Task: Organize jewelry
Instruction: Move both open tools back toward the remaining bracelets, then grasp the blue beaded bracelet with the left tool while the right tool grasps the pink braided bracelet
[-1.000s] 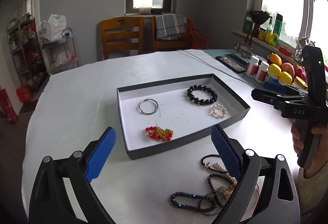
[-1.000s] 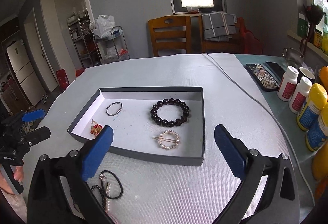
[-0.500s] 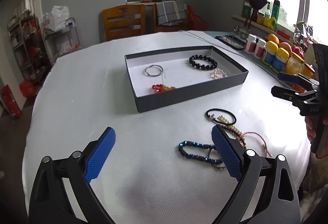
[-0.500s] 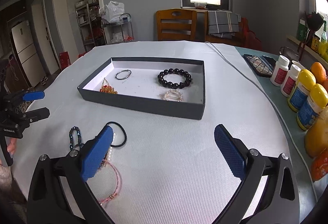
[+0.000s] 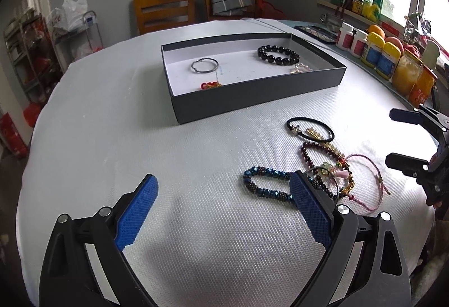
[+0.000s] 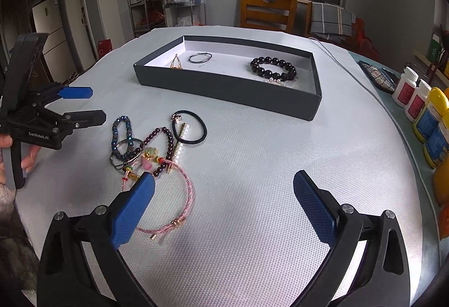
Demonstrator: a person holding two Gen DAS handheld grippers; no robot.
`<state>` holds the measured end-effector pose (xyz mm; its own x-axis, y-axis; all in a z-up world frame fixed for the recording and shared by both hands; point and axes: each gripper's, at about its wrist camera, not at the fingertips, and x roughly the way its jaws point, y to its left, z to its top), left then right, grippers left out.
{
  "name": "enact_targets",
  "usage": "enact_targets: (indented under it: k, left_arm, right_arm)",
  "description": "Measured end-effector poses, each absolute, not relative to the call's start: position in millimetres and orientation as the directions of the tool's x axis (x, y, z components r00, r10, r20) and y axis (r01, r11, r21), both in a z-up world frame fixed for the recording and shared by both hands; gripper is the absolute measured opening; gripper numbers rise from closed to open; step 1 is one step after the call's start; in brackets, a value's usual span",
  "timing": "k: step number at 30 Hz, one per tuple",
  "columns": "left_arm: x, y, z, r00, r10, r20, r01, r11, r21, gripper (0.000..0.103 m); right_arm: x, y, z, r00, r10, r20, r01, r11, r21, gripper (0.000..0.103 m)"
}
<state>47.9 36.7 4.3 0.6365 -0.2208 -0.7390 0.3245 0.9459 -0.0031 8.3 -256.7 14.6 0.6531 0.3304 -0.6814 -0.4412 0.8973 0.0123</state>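
Both grippers have pulled back from the tray (image 5: 252,102) since a second ago, so the loose jewelry on the white table (image 5: 112,138) now lies ahead of them instead of under the fingers. The left gripper (image 5: 221,211) is released, its blue pads wide apart and empty; the blue beaded bracelet (image 5: 263,180) sits at 1 o'clock from it, touching the dark red bead bracelet (image 5: 308,155). The right gripper (image 6: 224,206) is likewise spread and holds nothing; the pink cord bracelet (image 6: 182,194) lies just past its left pad, at 10 o'clock. The black hair tie (image 6: 190,127) lies between the pile and the tray. Inside the tray rest a black bead bracelet (image 6: 273,68) and a thin metal ring (image 6: 199,57).
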Motion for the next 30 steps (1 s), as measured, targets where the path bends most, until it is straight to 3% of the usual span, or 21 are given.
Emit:
enact_targets:
  k: [7,10,16,18,27,30]
  left_arm:
    - [54,32,-3,0.614,-0.23,-0.755,0.334,0.943,-0.016,0.094]
    - [55,30,-6,0.604,-0.237,-0.761,0.343,0.939,-0.02,0.092]
    - [56,27,-11,0.586,-0.244,-0.773,0.356,0.934,-0.025,0.077]
    - [57,26,-12,0.578,-0.246,-0.778,0.363,0.932,-0.026,0.067]
    - [57,19,-14,0.583,-0.236,-0.777,0.376,0.927,0.0,0.05]
    - [57,16,-14,0.583,-0.235,-0.778,0.388,0.922,0.013,0.043]
  right_arm:
    - [1,-247,9,0.629,0.358,-0.69,-0.482,0.876,0.015,0.097]
    - [2,-245,8,0.612,0.373,-0.697,-0.494,0.869,0.031,0.088]
    - [3,-242,5,0.599,0.37,-0.71,-0.496,0.867,0.034,0.08]
    - [2,-242,6,0.596,0.373,-0.711,-0.502,0.864,0.032,0.079]
    - [3,-235,1,0.567,0.381,-0.731,-0.523,0.851,0.038,0.065]
    - [3,-232,0,0.561,0.373,-0.739,-0.527,0.85,0.029,0.056]
